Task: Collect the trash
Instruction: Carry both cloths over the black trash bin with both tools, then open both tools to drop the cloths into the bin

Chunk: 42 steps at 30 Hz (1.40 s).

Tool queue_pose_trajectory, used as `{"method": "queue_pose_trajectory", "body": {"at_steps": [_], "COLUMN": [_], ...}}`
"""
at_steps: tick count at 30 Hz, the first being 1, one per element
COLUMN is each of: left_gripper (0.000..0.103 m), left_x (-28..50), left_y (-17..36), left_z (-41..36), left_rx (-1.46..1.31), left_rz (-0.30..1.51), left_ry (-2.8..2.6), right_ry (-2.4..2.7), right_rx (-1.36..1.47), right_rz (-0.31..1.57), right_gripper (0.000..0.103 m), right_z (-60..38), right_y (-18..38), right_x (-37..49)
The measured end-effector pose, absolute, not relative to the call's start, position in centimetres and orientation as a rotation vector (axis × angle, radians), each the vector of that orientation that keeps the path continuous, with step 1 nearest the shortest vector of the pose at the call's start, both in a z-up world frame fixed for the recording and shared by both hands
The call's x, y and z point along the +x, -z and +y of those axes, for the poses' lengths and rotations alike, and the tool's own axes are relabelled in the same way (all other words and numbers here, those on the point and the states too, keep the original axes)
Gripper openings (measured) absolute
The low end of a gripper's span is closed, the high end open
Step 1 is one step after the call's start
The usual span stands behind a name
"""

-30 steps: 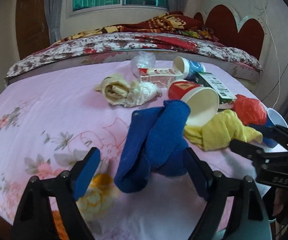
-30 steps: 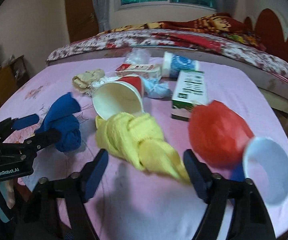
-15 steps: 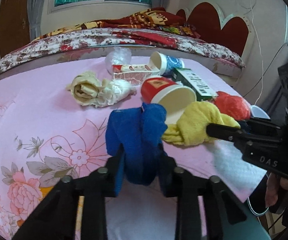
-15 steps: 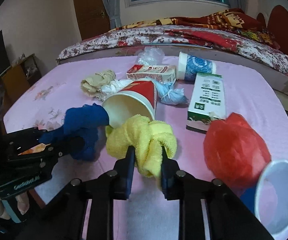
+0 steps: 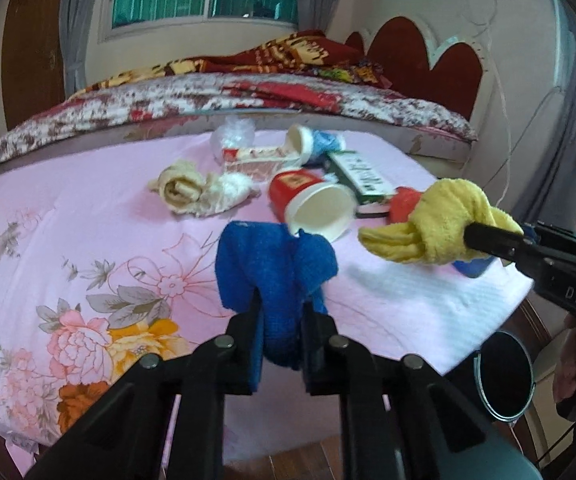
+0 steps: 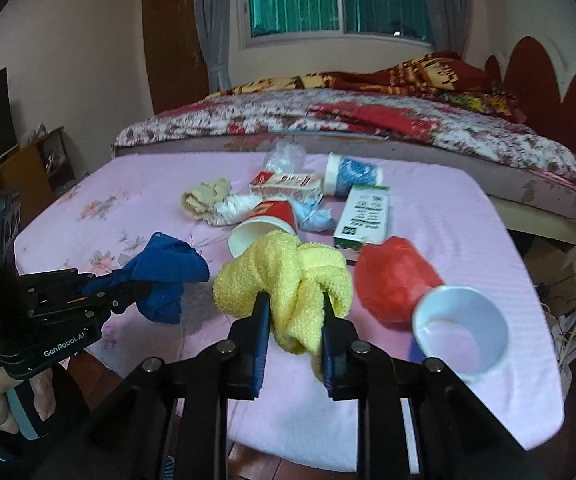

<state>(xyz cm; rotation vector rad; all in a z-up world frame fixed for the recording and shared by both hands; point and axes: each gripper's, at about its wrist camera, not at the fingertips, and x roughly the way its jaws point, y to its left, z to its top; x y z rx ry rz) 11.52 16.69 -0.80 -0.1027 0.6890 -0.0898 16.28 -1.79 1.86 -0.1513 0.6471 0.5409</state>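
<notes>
My left gripper (image 5: 281, 312) is shut on a blue cloth (image 5: 274, 264) and holds it above the pink floral tablecloth (image 5: 88, 248); the cloth also shows in the right wrist view (image 6: 164, 272). My right gripper (image 6: 293, 312) is shut on a yellow cloth (image 6: 284, 276), lifted off the table; it shows in the left wrist view (image 5: 440, 224) too. A tipped red paper cup (image 5: 312, 204), a red plastic bag (image 6: 392, 276), a white and blue cup (image 6: 460, 332), a green carton (image 6: 364, 216) and crumpled wrappers (image 5: 204, 192) lie on the table.
A red and white box (image 6: 288, 186), a blue-patterned cup (image 6: 352, 174) and a clear bag (image 6: 286, 156) lie at the back. A bed (image 6: 368, 120) stands behind the table. A round black bin (image 5: 504, 376) sits below the table's right edge.
Both grippers went from open to shut, the left on the blue cloth and the right on the yellow cloth, and both cloths have been lifted off the table.
</notes>
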Motion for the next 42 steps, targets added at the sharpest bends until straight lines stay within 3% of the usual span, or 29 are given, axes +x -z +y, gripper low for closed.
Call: {"method": "queue_pose_trajectory", "body": {"at_steps": [11, 24, 42], "left_gripper": [0.015, 0.015, 0.015], "left_x": [9.8, 8.7, 8.2], "left_y": [-1.2, -1.9, 6.4], "left_z": [9.5, -3.9, -19.0], "left_rx": [-0.048, 0.064, 0.21], "left_rz": [0.65, 0.65, 0.87], "left_ry": [0.237, 0.521, 0.832], "right_ry": [-0.336, -0.067, 0.136], "right_rx": [-0.082, 0.031, 0.131], "right_rz": [0.579, 0.613, 0.82], "right_gripper": [0.024, 0.024, 0.025], "right_z": [-12.2, -27.0, -40.0], "right_y": [-3.9, -2.3, 7.2], "right_x": [11.0, 5.8, 1.0]}}
